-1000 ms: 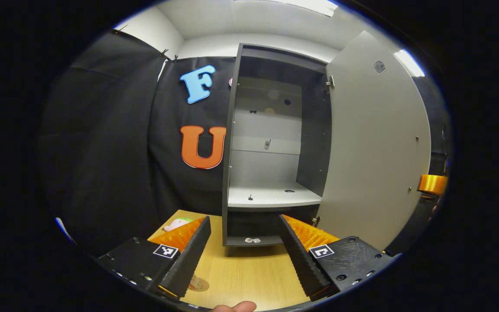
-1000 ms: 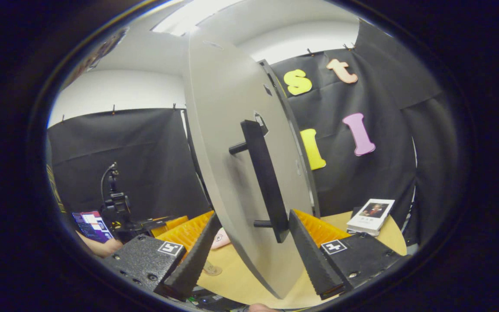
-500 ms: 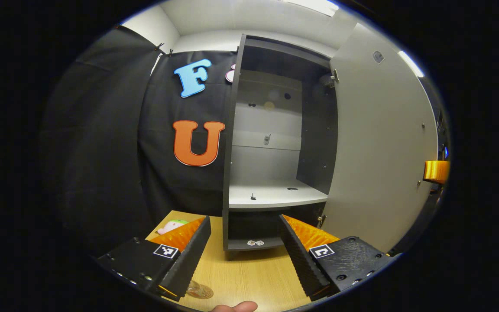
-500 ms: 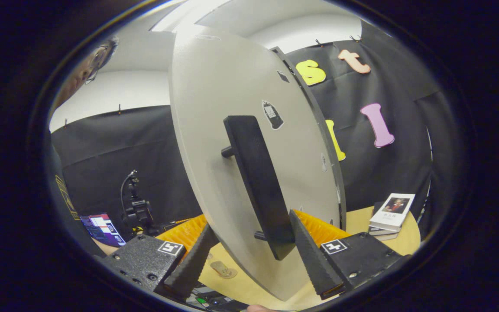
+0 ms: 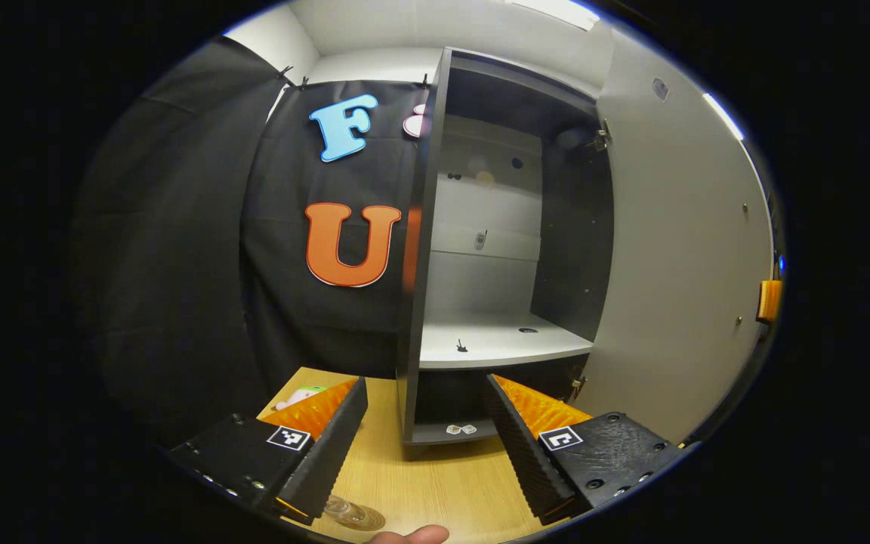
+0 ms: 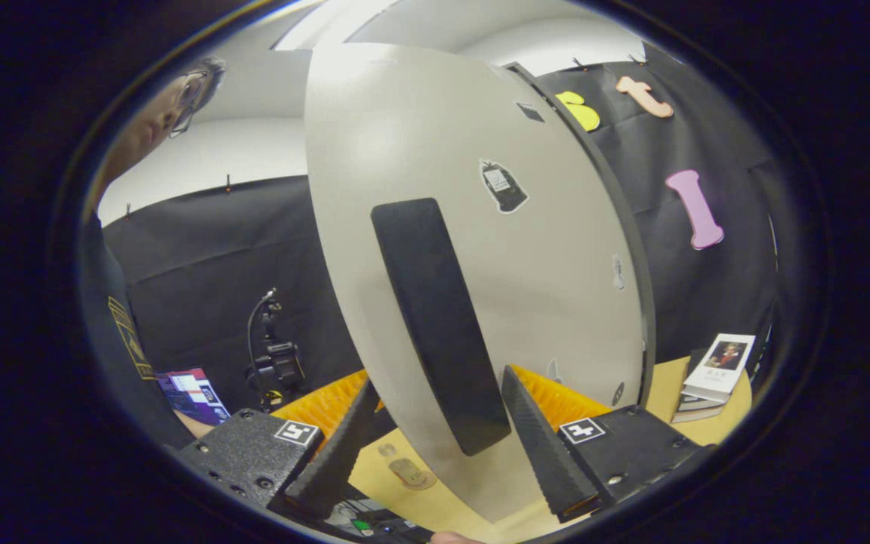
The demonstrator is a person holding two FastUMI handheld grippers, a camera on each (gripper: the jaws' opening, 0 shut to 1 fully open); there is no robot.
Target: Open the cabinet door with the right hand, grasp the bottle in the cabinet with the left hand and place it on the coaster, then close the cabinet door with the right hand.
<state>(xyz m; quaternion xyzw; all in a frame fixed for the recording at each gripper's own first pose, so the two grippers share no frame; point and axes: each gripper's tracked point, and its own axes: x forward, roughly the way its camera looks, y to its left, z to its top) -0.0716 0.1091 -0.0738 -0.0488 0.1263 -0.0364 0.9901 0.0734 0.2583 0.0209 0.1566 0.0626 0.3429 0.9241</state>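
Straddling door handle, right gripper

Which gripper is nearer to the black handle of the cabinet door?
Right. The right gripper has the handle between its open fingers. The left gripper is open over the table, facing the cabinet, apart from the door.

wooden table; stacked books near its edge, a pink and green toy; camera stand against black cloth
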